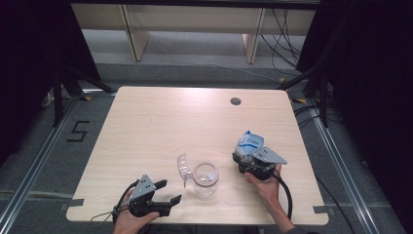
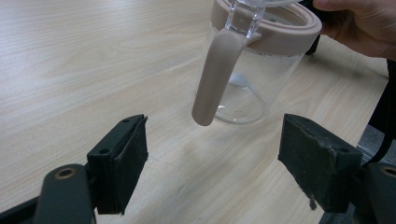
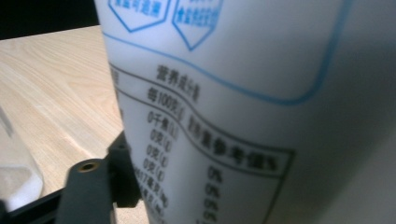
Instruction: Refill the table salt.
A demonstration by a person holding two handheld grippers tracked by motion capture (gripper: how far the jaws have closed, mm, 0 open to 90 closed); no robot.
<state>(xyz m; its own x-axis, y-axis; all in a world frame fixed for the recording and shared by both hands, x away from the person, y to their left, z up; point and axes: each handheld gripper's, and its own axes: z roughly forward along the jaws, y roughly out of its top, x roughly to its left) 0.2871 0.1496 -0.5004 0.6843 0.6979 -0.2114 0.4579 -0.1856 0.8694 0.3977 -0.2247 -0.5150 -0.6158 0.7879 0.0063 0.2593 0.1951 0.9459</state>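
A clear glass jar (image 1: 205,179) with a beige rim stands near the table's front middle, its hinged clear lid (image 1: 183,168) flipped open to the left. In the left gripper view the jar (image 2: 254,77) stands just ahead with a beige latch (image 2: 215,74) hanging down its side. My left gripper (image 1: 168,191) is open at the front left, pointing at the jar, with nothing between its pads (image 2: 120,161). My right gripper (image 1: 246,160) is shut on a white and blue pouch (image 1: 249,143), held upright to the right of the jar. The pouch (image 3: 261,107) shows printed label text up close.
The wooden table (image 1: 160,122) has a round cable hole (image 1: 235,101) at the back right. Black curtains flank both sides, and cables lie on the floor behind. A "5" is marked on the floor at left.
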